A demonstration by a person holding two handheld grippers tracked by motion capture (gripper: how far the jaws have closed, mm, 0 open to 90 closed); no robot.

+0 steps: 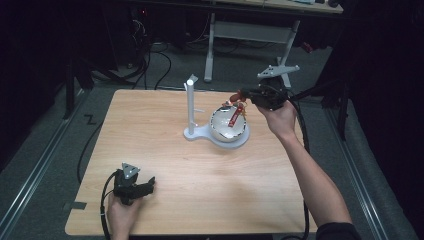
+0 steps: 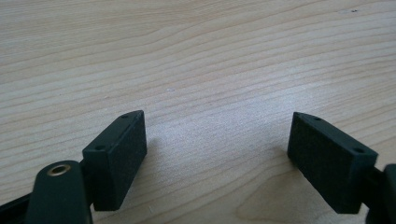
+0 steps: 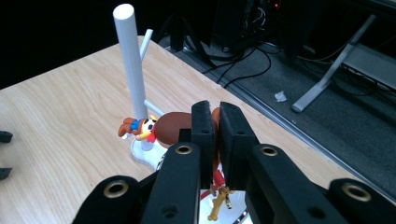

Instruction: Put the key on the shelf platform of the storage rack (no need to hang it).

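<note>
Two hand-held grippers [image 1: 150, 183], one keychain [image 1: 236, 102]

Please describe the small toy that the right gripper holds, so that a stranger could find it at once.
On the wooden table stands a white stand with a bowl beside its post. Above the bowl, the right gripper pinches a keychain figure. It alone is brown and orange, with a red strap hanging below.

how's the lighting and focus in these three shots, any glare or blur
High view: the table is lit while its surroundings stay dark, and the bowl shows a little shine. Left gripper view: bright and even, wood grain sharp, with soft shadows under the open jaws. Right gripper view: the toy keychain and white stand are sharp, the near jaws look slightly soft, and the background is dim.
</note>
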